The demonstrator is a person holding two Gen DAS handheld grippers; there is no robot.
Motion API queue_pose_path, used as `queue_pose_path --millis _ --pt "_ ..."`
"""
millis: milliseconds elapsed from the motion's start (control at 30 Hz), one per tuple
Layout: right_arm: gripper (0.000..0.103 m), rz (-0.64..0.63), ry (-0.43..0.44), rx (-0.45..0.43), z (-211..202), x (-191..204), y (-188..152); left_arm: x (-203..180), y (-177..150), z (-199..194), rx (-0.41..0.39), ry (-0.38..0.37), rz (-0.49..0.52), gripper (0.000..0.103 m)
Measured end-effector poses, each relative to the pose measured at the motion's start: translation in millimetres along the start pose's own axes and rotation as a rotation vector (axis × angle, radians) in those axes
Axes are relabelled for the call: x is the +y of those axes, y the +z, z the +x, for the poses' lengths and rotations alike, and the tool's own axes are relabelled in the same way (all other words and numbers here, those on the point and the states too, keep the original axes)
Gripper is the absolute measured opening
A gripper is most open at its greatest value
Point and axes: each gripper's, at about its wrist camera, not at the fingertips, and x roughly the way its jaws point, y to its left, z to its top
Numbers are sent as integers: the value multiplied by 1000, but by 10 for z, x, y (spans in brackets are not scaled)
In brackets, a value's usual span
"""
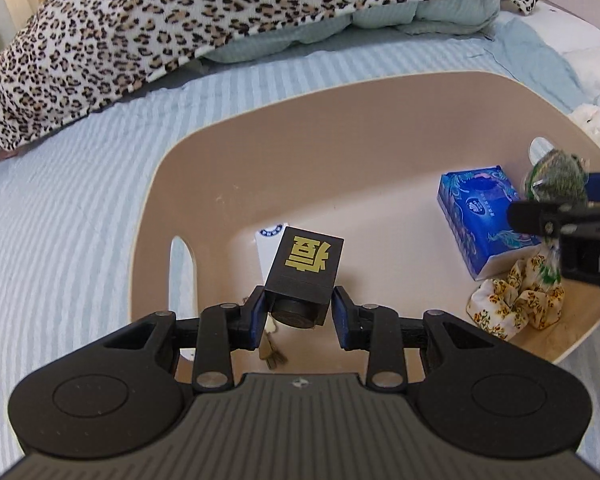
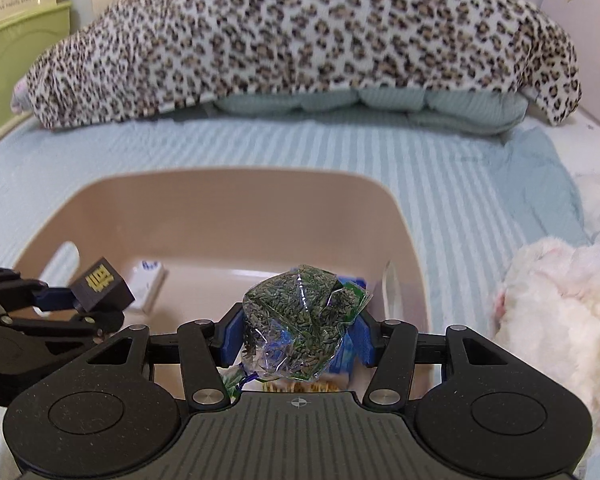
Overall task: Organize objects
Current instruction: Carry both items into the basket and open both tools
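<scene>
Beige tub [image 1: 220, 152] on my striped bed, tissue pack [image 1: 480, 216] and floral scrunchie [image 1: 516, 304] seen only from my left wrist, left gripper [image 1: 300, 312] clamping black stamp block [image 1: 306, 268], right gripper [image 2: 300, 340] pinching seed bag [image 2: 300, 320] over the tub, white plush [image 2: 560, 312] clearest from my right.

One beige basket [image 1: 220, 148], one black box with gold character [image 1: 306, 268], one clear bag of green leaves [image 2: 300, 320], one blue tissue pack [image 1: 480, 216], one white card [image 1: 268, 248], one floral scrunchie [image 1: 516, 304], one leopard-print blanket [image 1: 180, 20], one white plush toy [image 2: 560, 300], two grippers: left gripper [image 1: 300, 312], right gripper [image 2: 300, 340].
</scene>
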Motion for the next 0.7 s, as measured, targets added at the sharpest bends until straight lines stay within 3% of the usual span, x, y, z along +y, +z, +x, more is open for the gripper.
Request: queue_pose_path --millis 133,167,200,300,433,500,700 --pt "55 -24 -12 -6 -54 11 -21 -5 13 -99 -18 15 17 37" --pt "64 -19 -13 -16 -90 2 -18 -1 20 -145 -32 20 16 38" --pt "66 -12 -10 -28 -135 -9 -18 11 24 -202 -42 19 9 44" --pt "68 -3 -2 -54 -297 -38 -5 54 35 -396 -78 14 -31 76" --pt "79 7 1 -95 -573 -67 -28 56 18 -667 -126 32 -32 86" --pt "80 12 10 -107 -704 -70 -62 66 -13 -777 -143 38 -47 91" --pt "86 10 9 -97 -961 -76 -314 74 -206 -958 -137 21 -83 91"
